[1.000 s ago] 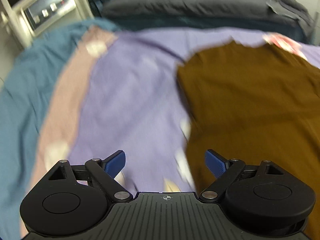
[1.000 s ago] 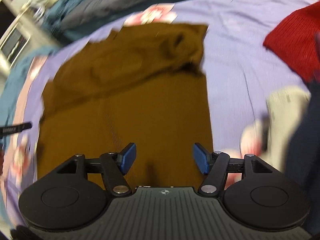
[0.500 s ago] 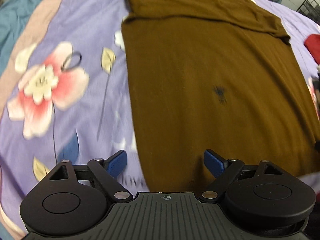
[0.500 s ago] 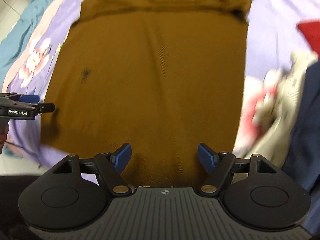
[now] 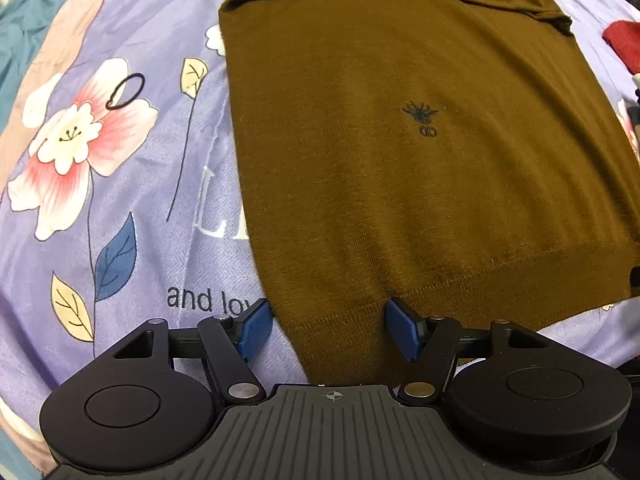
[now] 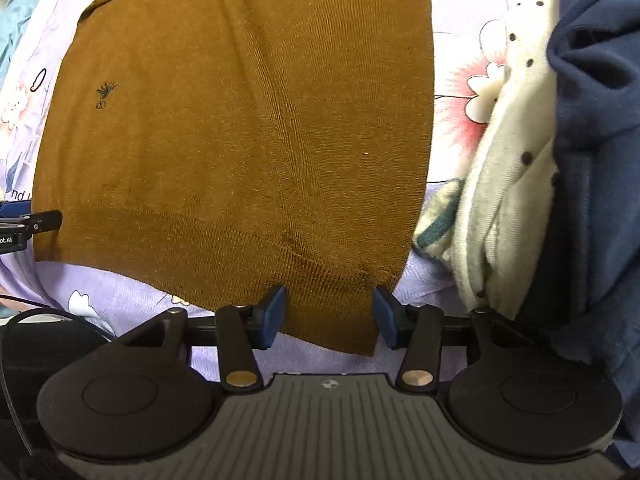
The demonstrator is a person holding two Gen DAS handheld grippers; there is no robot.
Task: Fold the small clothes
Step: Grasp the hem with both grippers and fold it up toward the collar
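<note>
left wrist view: a brown sweater [image 5: 400,152] lies flat on a lilac floral bedsheet [image 5: 132,200], its ribbed hem nearest the camera and a small dark bee emblem [image 5: 420,114] on its front; the left gripper [image 5: 328,330] points down over the sweater's near left hem corner, jaws wide apart, the corner lying between the blue pads [image 5: 254,332] with neither pad pressing on it; a black hair tie [image 5: 125,91] rests on a printed flower well to the left; a red garment [image 5: 624,44] shows at the far right edge.

right wrist view: the right gripper [image 6: 329,318] points straight down at the sweater's [image 6: 240,120] near right hem corner; its jaws are closing, half wide, the corner between the pads and not yet pinched; a cream dotted garment [image 6: 508,160] and a navy garment [image 6: 600,120] are heaped just right of the sweater; the left gripper's tip [image 6: 38,222] shows at the left edge by the other hem corner.
</note>
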